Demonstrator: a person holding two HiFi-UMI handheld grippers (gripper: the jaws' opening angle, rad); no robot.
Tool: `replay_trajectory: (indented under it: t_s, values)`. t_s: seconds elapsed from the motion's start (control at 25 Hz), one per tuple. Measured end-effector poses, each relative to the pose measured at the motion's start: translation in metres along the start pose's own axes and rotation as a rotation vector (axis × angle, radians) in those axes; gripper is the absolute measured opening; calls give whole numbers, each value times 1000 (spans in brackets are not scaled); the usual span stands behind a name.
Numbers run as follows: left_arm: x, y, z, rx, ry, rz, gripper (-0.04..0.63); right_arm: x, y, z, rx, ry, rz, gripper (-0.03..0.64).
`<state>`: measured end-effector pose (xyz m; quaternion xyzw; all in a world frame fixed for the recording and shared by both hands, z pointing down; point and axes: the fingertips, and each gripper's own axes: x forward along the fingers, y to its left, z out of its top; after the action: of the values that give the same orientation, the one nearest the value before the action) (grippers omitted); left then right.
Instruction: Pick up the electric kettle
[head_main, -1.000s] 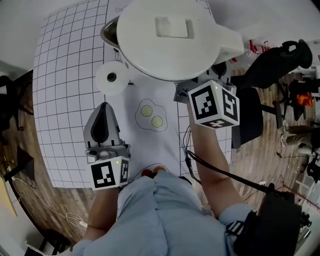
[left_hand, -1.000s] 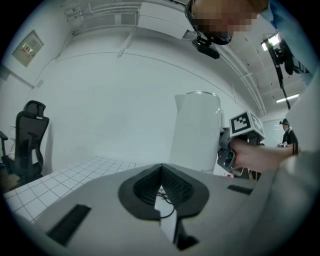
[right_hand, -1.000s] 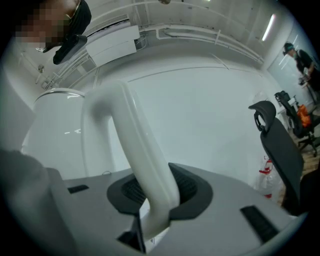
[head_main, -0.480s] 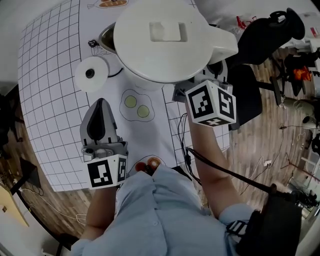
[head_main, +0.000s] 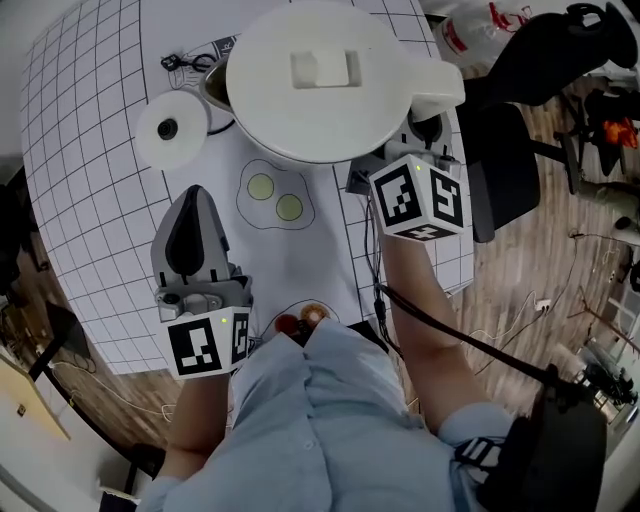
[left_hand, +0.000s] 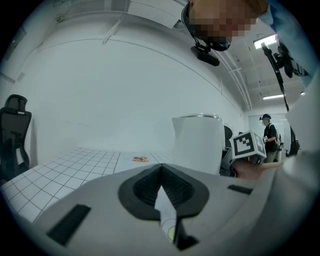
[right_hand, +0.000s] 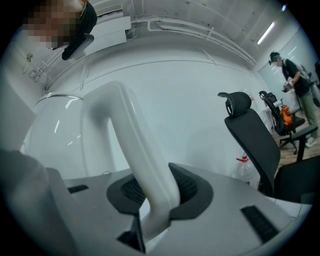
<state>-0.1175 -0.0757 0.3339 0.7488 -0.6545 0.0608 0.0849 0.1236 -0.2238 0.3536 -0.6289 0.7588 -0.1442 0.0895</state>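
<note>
The white electric kettle (head_main: 318, 80) hangs above the table, its lid close under the head camera. My right gripper (head_main: 378, 170) is shut on the kettle's curved handle (right_hand: 132, 145), which runs up between the dark pads. The kettle's body (right_hand: 55, 135) is on the left of the right gripper view. My left gripper (head_main: 196, 200) hovers low over the gridded mat (head_main: 90, 200) on the near left, jaws together and holding nothing. Its own view shows the kettle (left_hand: 198, 142) ahead on the right. The round white kettle base (head_main: 170, 130) lies on the mat, left of the kettle.
A metal vessel (head_main: 213, 88) stands half hidden under the kettle, with a thin cable beside it. A fried-egg picture (head_main: 275, 198) is printed mid-mat. Black office chairs (head_main: 495, 180) stand off the table's right edge, and a person (right_hand: 295, 80) stands beyond.
The right gripper has brought the kettle lower and slightly to the right of the round base. The left gripper has drifted a little toward the egg picture. Both grips look unchanged.
</note>
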Motion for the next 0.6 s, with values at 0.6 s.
replay_trajectory:
  t_s: [0.6]
  values:
    - [6,11,-10,10,37,22,-2,2,-23,-42,18,65,22,92]
